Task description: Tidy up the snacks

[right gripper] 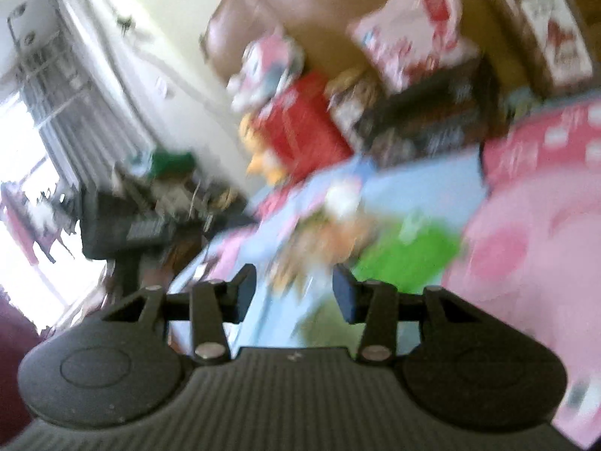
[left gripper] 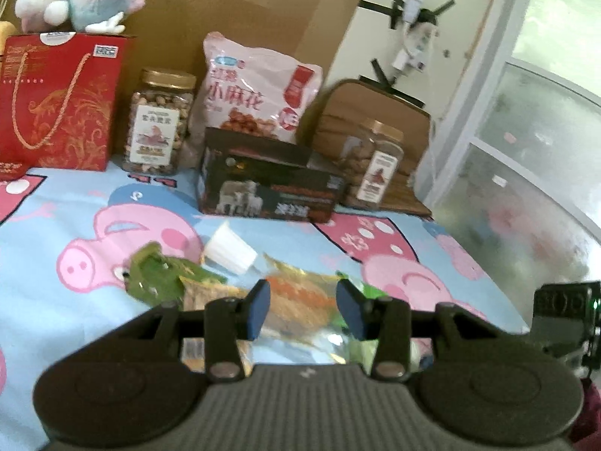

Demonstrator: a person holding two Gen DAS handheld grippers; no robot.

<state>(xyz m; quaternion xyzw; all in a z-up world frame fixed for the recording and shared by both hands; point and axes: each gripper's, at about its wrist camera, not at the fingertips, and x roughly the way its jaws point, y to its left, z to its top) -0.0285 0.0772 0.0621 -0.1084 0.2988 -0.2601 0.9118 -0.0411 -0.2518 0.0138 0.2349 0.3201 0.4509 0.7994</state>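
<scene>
**Left tool lined up over the loose snack packets**

The step in hand looks like a pick from the small heap of packets low in the middle of the left wrist view. To do it well, settle on one packet — the orange packet (left gripper: 300, 297) lies straight ahead between the blue pads — and come down on a free edge, not the crinkled middle, so the foil does not slip or drag the green packet (left gripper: 157, 274) beside it. The white cup (left gripper: 229, 250), lying on its side just behind the heap, should be left alone.

The left tool (left gripper: 302, 308) hovers low over the cartoon-pig sheet (left gripper: 75, 203), its fingers apart and holding nothing, pointing toward the row at the back: a red gift bag (left gripper: 60, 101) upper left, a nut jar (left gripper: 159, 120), a pink snack bag (left gripper: 259, 86), a dark box (left gripper: 266, 180) and a second jar (left gripper: 372, 161).

The right tool (right gripper: 295, 289) is rolled steeply, so the sheet runs diagonally — its fingers also apart and empty. That view is heavily blurred; a bright green packet (right gripper: 405, 255) sits just beyond its tips.
</scene>
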